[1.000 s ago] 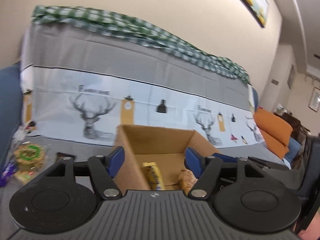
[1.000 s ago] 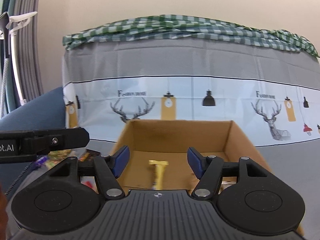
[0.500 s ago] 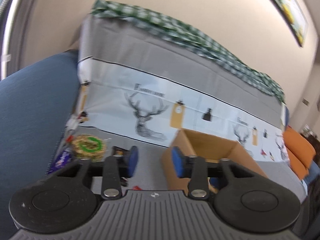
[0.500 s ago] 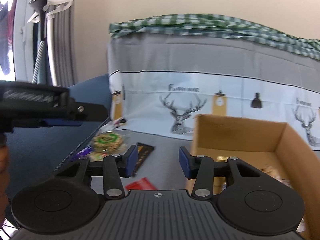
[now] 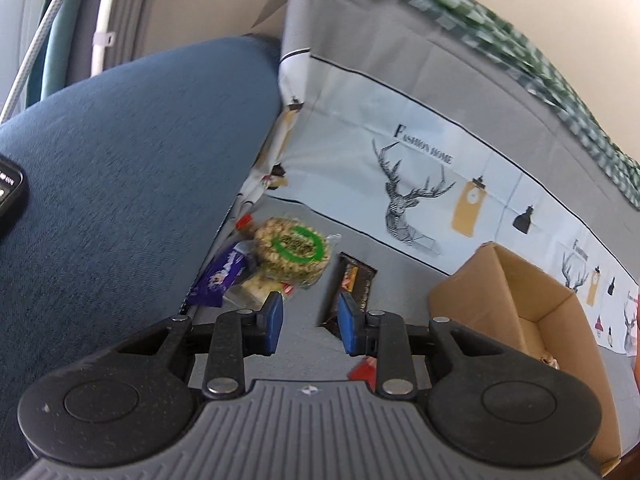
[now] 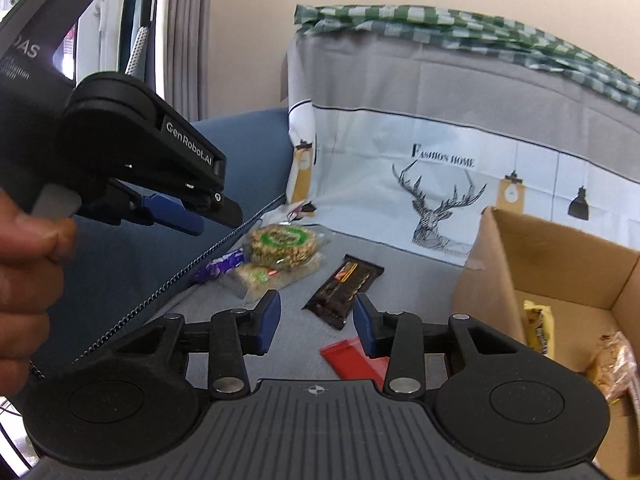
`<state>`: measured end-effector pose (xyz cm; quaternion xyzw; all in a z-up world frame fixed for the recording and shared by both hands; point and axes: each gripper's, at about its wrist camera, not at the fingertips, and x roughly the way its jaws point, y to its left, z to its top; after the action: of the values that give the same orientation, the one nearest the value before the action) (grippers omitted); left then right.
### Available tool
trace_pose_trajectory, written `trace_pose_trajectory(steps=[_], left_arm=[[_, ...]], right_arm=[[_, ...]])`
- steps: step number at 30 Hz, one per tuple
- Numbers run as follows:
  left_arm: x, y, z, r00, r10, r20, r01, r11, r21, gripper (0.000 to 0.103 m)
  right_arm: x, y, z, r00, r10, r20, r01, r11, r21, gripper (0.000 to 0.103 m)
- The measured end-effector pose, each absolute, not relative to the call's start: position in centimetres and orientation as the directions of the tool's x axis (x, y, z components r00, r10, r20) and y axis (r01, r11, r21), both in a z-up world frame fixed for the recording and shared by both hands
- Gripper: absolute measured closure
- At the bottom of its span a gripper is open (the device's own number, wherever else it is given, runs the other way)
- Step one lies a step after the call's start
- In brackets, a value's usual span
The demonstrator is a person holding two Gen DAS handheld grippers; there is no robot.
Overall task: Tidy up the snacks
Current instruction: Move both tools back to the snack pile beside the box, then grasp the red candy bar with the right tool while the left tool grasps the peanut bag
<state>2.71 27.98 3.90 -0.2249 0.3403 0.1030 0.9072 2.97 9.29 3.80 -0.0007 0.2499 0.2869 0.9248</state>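
Left hand-held gripper (image 5: 310, 322), right hand-held gripper (image 6: 316, 322) both spread, empty; only right view shows yellow packet (image 6: 540, 330) inside cardboard box (image 6: 560, 248).

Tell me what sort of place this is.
Likely a home living room: a blue sofa armrest, a sofa cover printed with deer and "Fashion Home", and curtains by a window.

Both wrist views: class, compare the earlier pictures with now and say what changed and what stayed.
Both tongs, left and right, swung left from above the cardboard box to the loose snacks; the dark bar now lies ahead of them. Nothing was gripped or released. Both stay open and empty; the snacks and box kept their places.
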Motion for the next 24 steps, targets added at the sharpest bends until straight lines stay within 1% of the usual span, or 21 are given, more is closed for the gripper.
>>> trace_pose_trajectory(steps=[2,4,6,8,9,10,12,14,15,16,17,19,21,23,24], left_arm=[[2.7,28.3,3.6,0.743,0.034,-0.668,-0.344,0.876,-0.337,0.071],[2.8,28.3,3.5,0.738,0.034,-0.674,-0.346,0.877,-0.334,0.071],[3.0,28.2,3.3,0.733,0.035,-0.680,-0.345,0.880,-0.327,0.071],[3.2,28.1,3.2,0.729,0.038,-0.683,-0.346,0.882,-0.321,0.071],[3.3,27.9,3.1,0.729,0.040,-0.684,-0.348,0.882,-0.319,0.070],[3.4,27.9,3.0,0.726,0.041,-0.686,-0.349,0.882,-0.316,0.070],[3.7,27.8,2.8,0.718,0.047,-0.694,-0.355,0.883,-0.308,0.070],[3.9,27.7,2.7,0.714,0.053,-0.698,-0.359,0.884,-0.300,0.070],[4.0,27.7,2.6,0.712,0.057,-0.700,-0.361,0.885,-0.295,0.070],[4.2,27.7,2.5,0.709,0.061,-0.703,-0.364,0.885,-0.290,0.070],[4.4,27.7,2.4,0.705,0.064,-0.706,-0.367,0.885,-0.287,0.070],[4.8,27.8,2.1,0.700,0.069,-0.711,-0.372,0.884,-0.281,0.069],[5.3,27.8,1.9,0.694,0.074,-0.716,-0.376,0.886,-0.273,0.069],[6.0,27.8,1.7,0.693,0.079,-0.716,-0.374,0.889,-0.264,0.064],[6.3,27.9,1.6,0.693,0.088,-0.715,-0.375,0.892,-0.254,0.057]], right_arm=[[3.3,9.8,3.2,0.704,0.518,-0.486,-0.525,0.840,0.136,0.061],[3.5,10.1,2.8,0.701,0.520,-0.488,-0.521,0.841,0.147,0.061],[3.6,10.7,2.2,0.706,0.501,-0.500,-0.516,0.848,0.122,0.061],[3.9,11.1,1.8,0.705,0.499,-0.504,-0.511,0.850,0.128,0.059],[4.0,11.4,1.5,0.712,0.492,-0.501,-0.508,0.854,0.116,0.057],[4.2,11.7,1.1,0.719,0.476,-0.506,-0.499,0.861,0.101,0.052],[4.9,12.2,0.3,0.721,0.456,-0.522,-0.476,0.873,0.106,0.049],[5.6,12.6,-0.7,0.726,0.432,-0.535,-0.458,0.884,0.093,0.043],[6.0,12.9,-1.2,0.726,0.416,-0.548,-0.444,0.891,0.088,0.043],[6.4,13.0,-1.6,0.720,0.412,-0.558,-0.439,0.894,0.094,0.040],[6.8,13.2,-2.1,0.714,0.410,-0.567,-0.436,0.895,0.097,0.034],[7.4,13.5,-3.1,0.711,0.389,-0.585,-0.427,0.901,0.079,0.029],[8.1,13.6,-4.0,0.698,0.371,-0.612,-0.415,0.907,0.076,0.028],[9.0,13.7,-4.7,0.678,0.362,-0.640,-0.409,0.909,0.082,0.019],[9.4,13.8,-5.0,0.662,0.362,-0.656,-0.411,0.908,0.087,0.018]])
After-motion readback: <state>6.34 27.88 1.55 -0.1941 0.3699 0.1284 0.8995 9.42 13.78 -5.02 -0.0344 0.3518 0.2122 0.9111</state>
